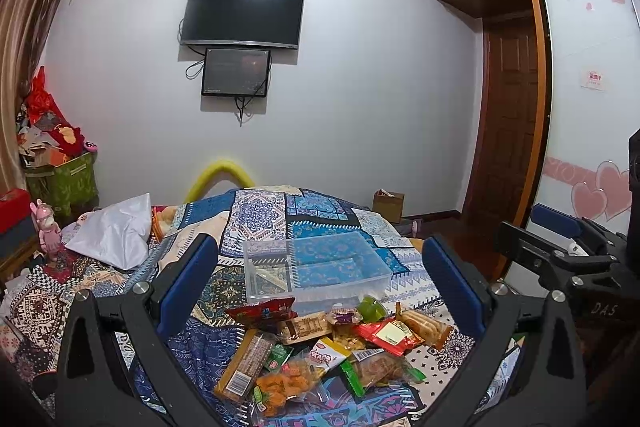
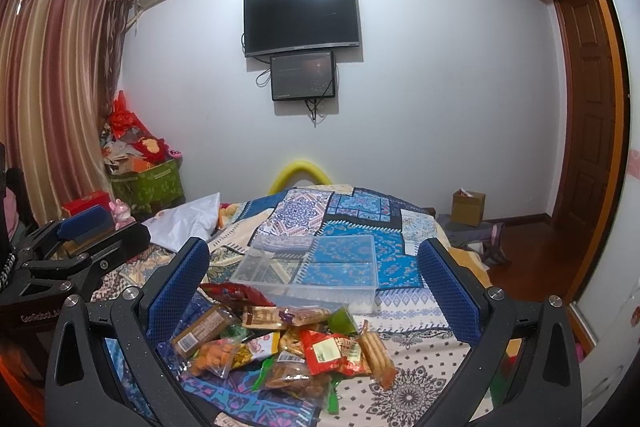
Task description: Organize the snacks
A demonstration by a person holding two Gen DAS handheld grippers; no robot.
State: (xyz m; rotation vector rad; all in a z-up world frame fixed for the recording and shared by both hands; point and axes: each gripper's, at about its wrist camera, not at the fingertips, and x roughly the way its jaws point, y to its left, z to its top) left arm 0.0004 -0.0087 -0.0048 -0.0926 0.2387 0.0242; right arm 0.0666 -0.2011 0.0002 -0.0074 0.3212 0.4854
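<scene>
Snacks [image 1: 332, 343] lie in one loose heap on the patterned bedspread [image 1: 260, 211], and nothing appears to have been sorted yet, so I judge the job to be at its very start. Just beyond the heap, touching or nearly touching its far edge, sits a clear plastic box [image 1: 316, 267] with no lid on it. Through its walls only the quilt pattern shows, and I can make out nothing inside. In the right wrist view a thin partition seems to split the box into sections, though how many I cannot tell. The heap holds a red packet [image 2: 320, 349], a green jelly cup [image 2: 340, 321], a long pack of biscuits [image 2: 376, 357], a brown bar [image 2: 204, 329] and several clear bags of orange and brown bites, some overlapping. The left tool [image 1: 316, 291] hangs above the near side of the pile with its blue-padded jaws spread wide and nothing between them. The right tool [image 2: 314, 287] is likewise wide apart and empty, poised over the same heap. Every packet remains to be moved into the box.
</scene>
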